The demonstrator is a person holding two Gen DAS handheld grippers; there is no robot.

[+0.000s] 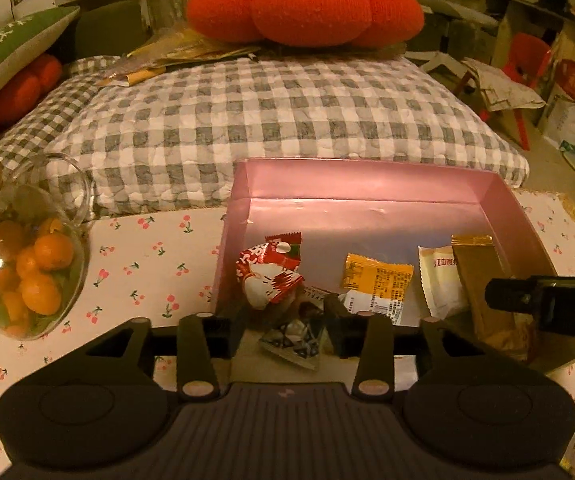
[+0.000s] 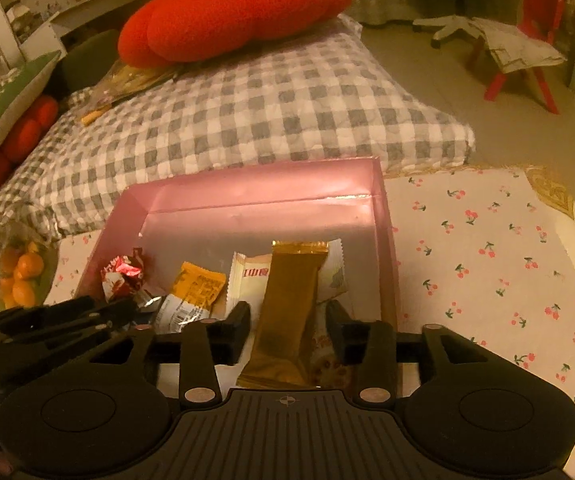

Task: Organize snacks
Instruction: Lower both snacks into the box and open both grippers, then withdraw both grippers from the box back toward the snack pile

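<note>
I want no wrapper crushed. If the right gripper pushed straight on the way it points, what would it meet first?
Probably the gold snack bar: it lies lengthwise between the open fingers of the right gripper, inside the pink box. Beyond it comes the white packet, though depth is hard to judge.

Pink box (image 2: 387, 240) far half lies bare; snack packets (image 2: 287, 300) crowd its near half.

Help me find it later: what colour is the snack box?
Pink, the snack box shows best in the right wrist view.
</note>
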